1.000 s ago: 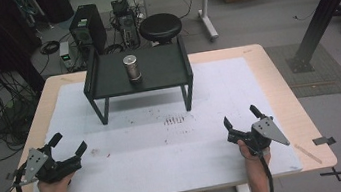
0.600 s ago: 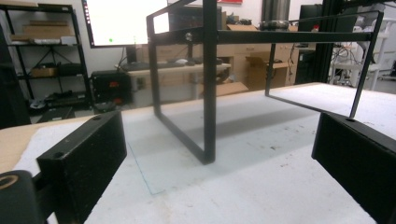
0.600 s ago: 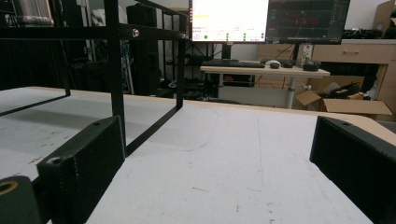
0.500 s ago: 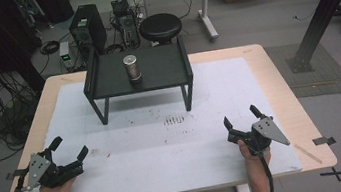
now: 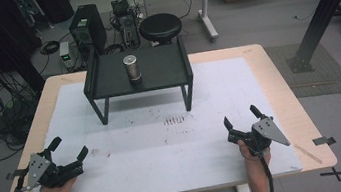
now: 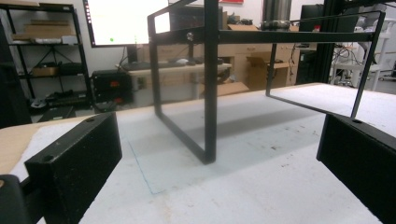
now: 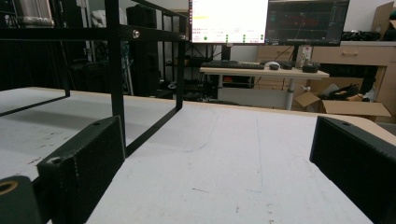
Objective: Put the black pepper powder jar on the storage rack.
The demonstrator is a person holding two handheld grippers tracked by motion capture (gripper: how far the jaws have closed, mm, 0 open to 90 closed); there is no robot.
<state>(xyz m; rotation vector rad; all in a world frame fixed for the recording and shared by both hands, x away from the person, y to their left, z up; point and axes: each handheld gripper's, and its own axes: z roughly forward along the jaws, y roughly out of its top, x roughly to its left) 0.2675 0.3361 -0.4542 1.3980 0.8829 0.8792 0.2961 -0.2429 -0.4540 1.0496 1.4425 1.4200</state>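
Two grippers rest low on the white table (image 5: pixel 165 147), near the person's edge. One, the left gripper (image 5: pixel 69 151), sits at the left with its jaws wide apart, and they have just been opening; nothing is between them. At the other side, the right gripper (image 5: pixel 240 118) is also wide open and holds nothing. Farther back stands a black stand (image 5: pixel 165 71). On top of it, well apart from both grippers, a shiny metal can (image 5: pixel 131 67) stands upright.

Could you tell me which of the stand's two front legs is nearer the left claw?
The front-left leg of the black stand, on the left claw's side.
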